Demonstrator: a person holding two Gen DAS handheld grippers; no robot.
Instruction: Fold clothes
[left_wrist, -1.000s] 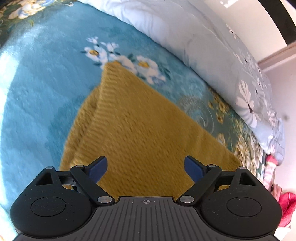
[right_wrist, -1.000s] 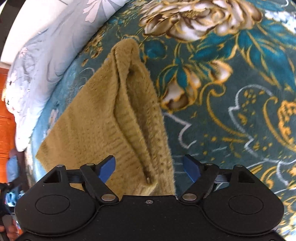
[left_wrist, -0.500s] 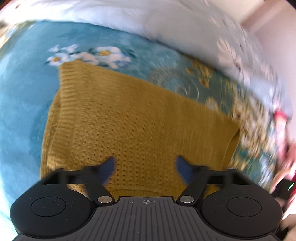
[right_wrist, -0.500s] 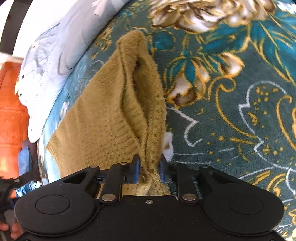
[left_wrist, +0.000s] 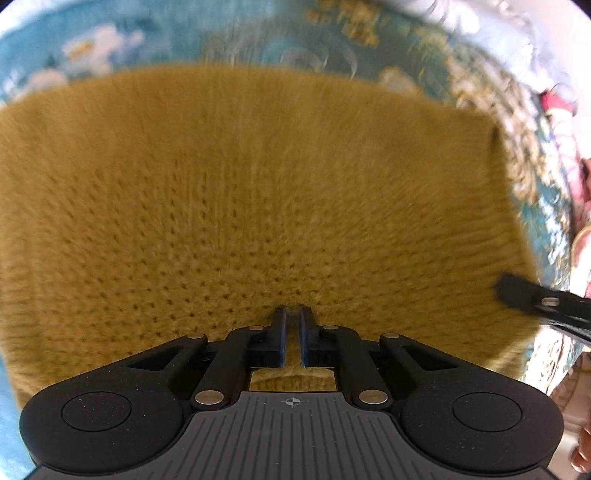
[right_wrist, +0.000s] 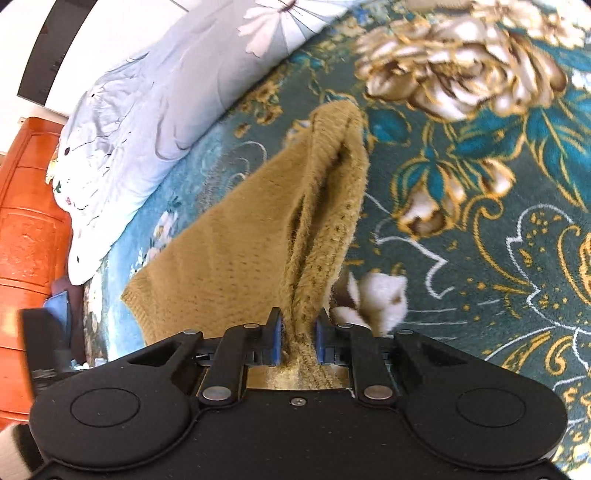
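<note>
Spread over teal floral plush blanket (right_wrist: 480, 206): mustard-yellow knitted sweater (right_wrist: 229, 251), near pale floral pillow (right_wrist: 147, 110). Right gripper (right_wrist: 297, 341) pinching sweater's bunched edge; left gripper (left_wrist: 291, 339) pressed together, apparently on knit — view blurred. Lift both evenly, keep edge taut — lay across squarely.

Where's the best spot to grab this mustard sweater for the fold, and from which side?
Grip the sweater by its near edge, coming down from above. The knit lies flat on the blanket, so only doubled edges offer a pinchable ridge; the right tongs are shut on such a fold, the left tongs on the near hem.
</note>
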